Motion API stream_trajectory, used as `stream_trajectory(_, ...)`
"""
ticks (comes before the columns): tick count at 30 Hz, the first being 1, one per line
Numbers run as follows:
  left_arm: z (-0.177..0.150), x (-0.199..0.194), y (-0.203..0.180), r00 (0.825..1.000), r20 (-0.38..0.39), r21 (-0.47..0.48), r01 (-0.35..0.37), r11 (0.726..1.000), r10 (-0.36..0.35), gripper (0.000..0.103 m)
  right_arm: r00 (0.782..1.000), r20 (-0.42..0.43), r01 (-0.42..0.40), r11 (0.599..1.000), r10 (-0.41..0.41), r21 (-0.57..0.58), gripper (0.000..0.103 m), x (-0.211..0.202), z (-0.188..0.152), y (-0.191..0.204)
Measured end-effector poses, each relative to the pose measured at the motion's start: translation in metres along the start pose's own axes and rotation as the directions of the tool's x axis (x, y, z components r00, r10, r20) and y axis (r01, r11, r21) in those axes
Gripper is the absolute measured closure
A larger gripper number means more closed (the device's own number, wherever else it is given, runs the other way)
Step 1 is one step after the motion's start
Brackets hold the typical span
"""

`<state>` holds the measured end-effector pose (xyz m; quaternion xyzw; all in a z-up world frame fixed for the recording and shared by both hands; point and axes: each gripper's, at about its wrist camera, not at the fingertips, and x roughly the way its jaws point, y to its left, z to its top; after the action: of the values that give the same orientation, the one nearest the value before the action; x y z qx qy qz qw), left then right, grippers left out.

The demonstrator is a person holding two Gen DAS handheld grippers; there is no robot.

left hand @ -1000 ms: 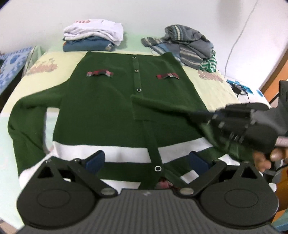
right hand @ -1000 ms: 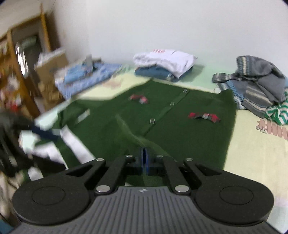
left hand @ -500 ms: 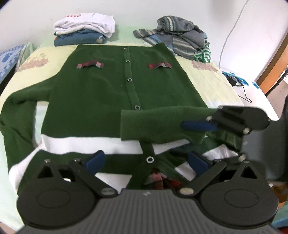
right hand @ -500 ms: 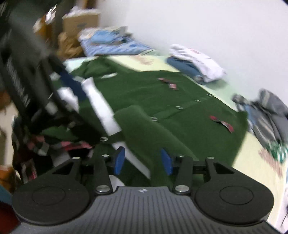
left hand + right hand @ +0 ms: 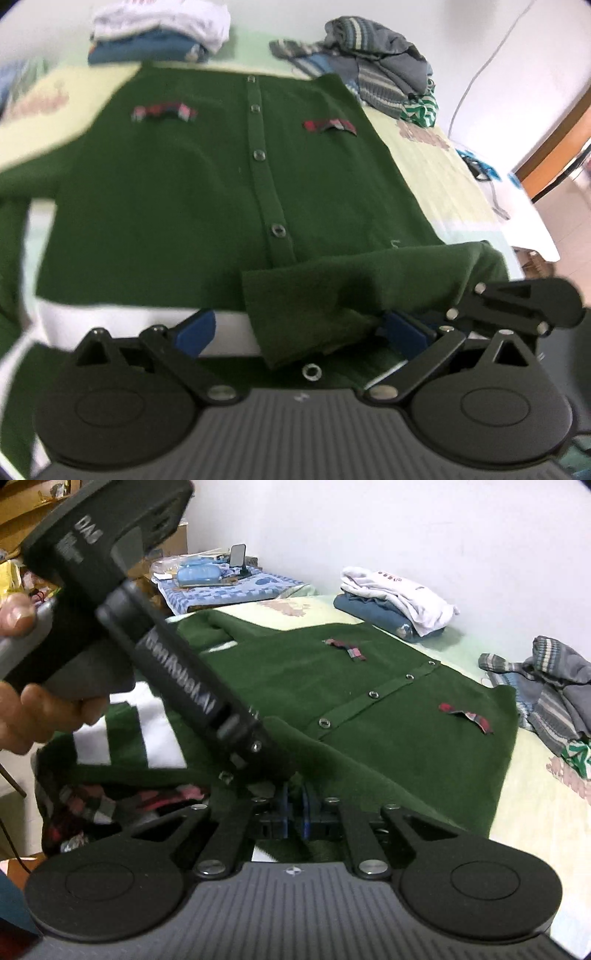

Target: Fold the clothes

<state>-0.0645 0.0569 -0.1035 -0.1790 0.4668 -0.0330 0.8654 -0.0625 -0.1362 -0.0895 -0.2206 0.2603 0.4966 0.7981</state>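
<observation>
white walls are seen behind a bed (image 5: 436, 173) covered with a pale yellow-green sheet, on which a dark green cardigan (image 5: 177, 206) is spread flat, button placket up, with two red plaid pocket trims on its front. one sleeve (image 5: 332, 291) is folded across the lower front, its cuff lying just over the white stripe near the hem. a folded stack of white and blue clothes (image 5: 159, 29) is set at the far edge of the bed, and an unfolded heap of grey striped garments (image 5: 373, 70) lies to the right of it, well apart from the cardigan. a blue patterned cloth with small items on it is seen beyond the bed in the right wrist view.

the left gripper (image 5: 299, 332) is held over the near hem with its blue pads wide apart; the folded sleeve's cuff lies between them but is not pressed. its body is seen in the right wrist view, gripped by a hand (image 5: 33, 701).

the right gripper (image 5: 294, 812) is seen with its jaws closing, the blue pads nearly together on a fold of green fabric at the sleeve's near edge. whether the fabric is pinched firmly cannot be told for sure.
</observation>
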Motion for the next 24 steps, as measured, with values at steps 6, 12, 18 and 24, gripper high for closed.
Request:
stream_trajectory(6,-0.011,-0.005,0.003,0.998,-0.008,-0.068,0.065,0.996,-0.066,0.004,1.000,0.009,0.019,1.000,-0.019,0.024,0.095,-0.007,-0.014,0.006)
stream_trajectory(12,-0.020,-0.006,0.003,0.994,-0.004,-0.133,0.111,0.985,-0.113,0.004,0.997,0.073,0.006,0.990,-0.017,0.141,0.095,-0.012,-0.015,-0.006)
stream_trajectory(18,-0.023,-0.006,0.001,0.975,0.024,-0.242,0.219,0.945,-0.220,0.004,0.994,0.111,-0.039,0.964,0.010,0.264,0.095,-0.011,-0.014,-0.016)
stream_trajectory(24,-0.018,0.000,0.003,0.967,0.062,-0.299,0.255,0.920,-0.248,0.005,0.993,0.117,-0.056,0.967,0.027,0.247,0.095,-0.014,-0.016,-0.013)
